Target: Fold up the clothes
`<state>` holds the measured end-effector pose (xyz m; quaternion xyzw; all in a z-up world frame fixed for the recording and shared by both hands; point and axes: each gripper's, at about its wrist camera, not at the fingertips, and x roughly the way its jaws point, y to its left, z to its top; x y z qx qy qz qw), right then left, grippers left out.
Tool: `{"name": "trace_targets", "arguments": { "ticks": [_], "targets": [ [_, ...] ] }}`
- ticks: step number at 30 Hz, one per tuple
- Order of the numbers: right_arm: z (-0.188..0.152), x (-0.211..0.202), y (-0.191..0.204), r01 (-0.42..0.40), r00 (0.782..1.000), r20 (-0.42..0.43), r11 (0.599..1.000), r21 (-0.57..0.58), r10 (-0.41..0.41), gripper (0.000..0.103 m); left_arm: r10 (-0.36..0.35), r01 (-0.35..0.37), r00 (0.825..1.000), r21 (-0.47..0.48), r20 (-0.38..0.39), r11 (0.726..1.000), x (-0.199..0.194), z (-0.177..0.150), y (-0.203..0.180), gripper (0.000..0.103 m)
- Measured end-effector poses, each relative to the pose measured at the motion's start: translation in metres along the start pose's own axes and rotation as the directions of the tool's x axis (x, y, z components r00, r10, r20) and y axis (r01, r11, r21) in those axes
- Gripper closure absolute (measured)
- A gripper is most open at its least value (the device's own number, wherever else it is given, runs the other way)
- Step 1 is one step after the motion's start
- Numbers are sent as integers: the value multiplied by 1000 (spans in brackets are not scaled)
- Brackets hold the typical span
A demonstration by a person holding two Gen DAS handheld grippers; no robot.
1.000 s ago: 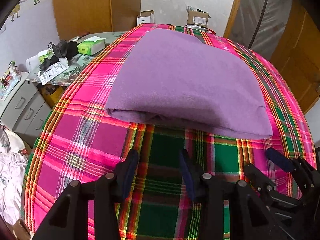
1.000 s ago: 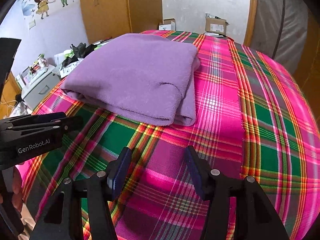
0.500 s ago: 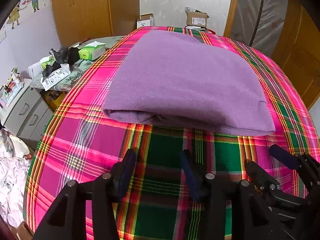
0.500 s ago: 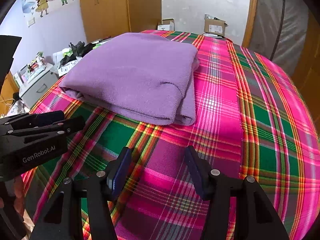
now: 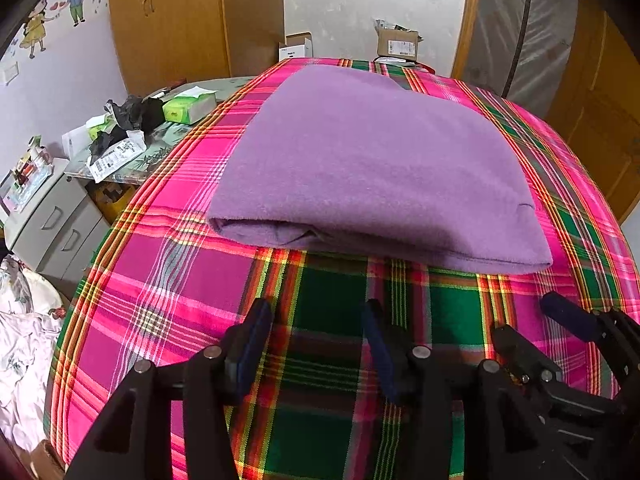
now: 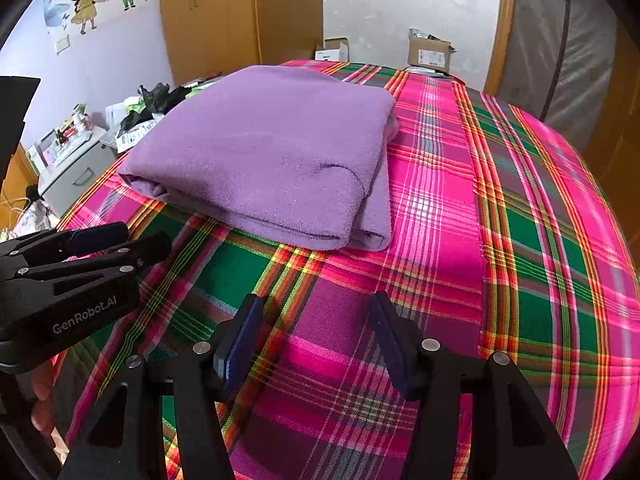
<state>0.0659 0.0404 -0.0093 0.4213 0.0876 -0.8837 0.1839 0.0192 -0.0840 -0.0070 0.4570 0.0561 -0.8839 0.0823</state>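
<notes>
Bright pink-and-green plaid cloth point(image 5: 168, 288) covers the whole work surface, curving away to drop off at its left edge beside a grey drawer unit point(image 5: 52, 216) and a cluttered side table point(image 5: 132, 148). Wooden wardrobe doors point(image 5: 168, 20) and 2 cardboard boxes point(image 6: 430, 52) stand beyond the far edge.

On the plaid lies the purple garment point(image 5: 372, 160), folded into a thick rectangular stack. Its near fold edge runs across the left wrist view, layered and slightly open at the middle. In the right wrist view its right side shows stacked layers ending at a rounded corner, with a curved seam on the top layer. The stack sits toward the left and far part of the cloth; a broad bare band of plaid stretches to its right and another lies between its near edge and both tools.

The left gripper point(image 5: 316, 344) hovers over that near band, its jaws having just been opening, now spread wide with only plaid between them. The right gripper point(image 6: 316, 344) hangs just beside it on the right, also parted with nothing held. Neither touches the garment. Fingertips of a hand point(image 6: 40, 396) show at the lower left under the left tool.
</notes>
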Motion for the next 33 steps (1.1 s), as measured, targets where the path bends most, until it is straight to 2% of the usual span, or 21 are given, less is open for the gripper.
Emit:
{"name": "trace_targets", "arguments": {
  "ticks": [11,33],
  "targets": [
    [1,0,-1,0,1000,0,1000,-1,0,44,-24,24,1000,-10,11,1000,0,-1,3,54],
    [0,1,-1,0,1000,1,1000,-1,0,44,-6,6,1000,6,24,1000,-2,-3,0,53]
  ]
}}
